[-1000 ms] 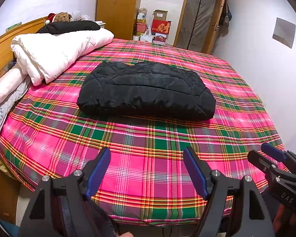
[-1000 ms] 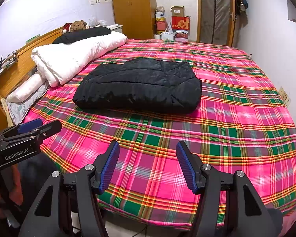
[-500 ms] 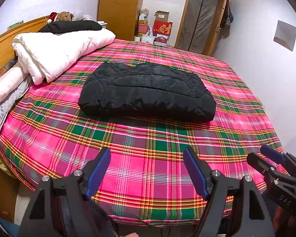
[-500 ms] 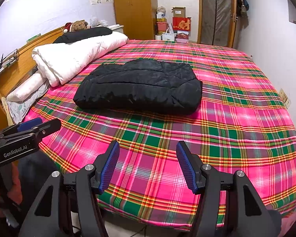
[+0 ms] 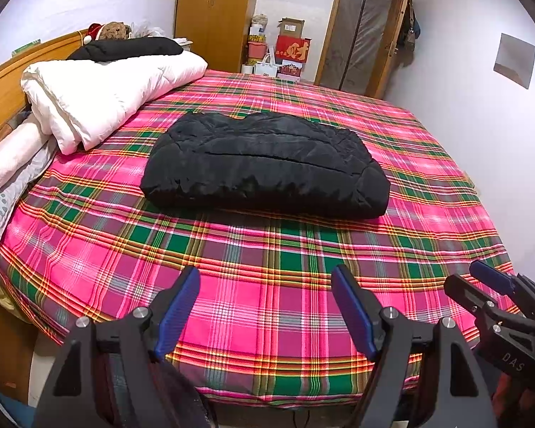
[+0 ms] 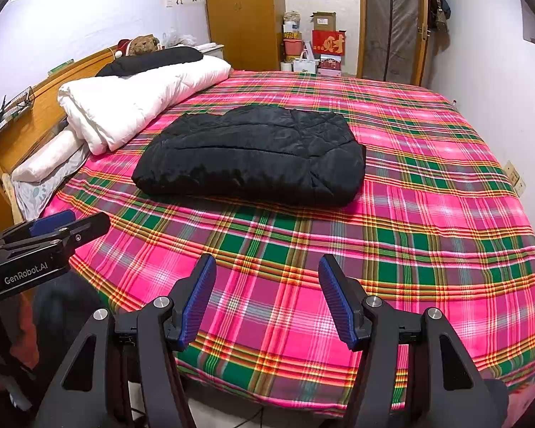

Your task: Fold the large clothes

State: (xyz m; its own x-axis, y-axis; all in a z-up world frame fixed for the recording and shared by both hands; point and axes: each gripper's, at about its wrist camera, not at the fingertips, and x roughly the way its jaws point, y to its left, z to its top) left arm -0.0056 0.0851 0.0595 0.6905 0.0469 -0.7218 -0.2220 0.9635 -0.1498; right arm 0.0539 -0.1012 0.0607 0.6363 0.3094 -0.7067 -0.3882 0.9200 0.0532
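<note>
Pink-green plaid bed (image 5: 267, 306) holds puffy black quilted jacket (image 5: 264, 164) already folded compact; left gripper (image 5: 267, 303) and right gripper (image 6: 267, 296) both released, empty, well short—fold looks finished, next move only a tidy-up.

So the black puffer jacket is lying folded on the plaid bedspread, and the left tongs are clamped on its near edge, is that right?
Not quite. The black puffer jacket does lie folded on the plaid bedspread, but the left tongs are open and well short of it, holding nothing. The left wrist view shows bare bedspread between them.
</note>
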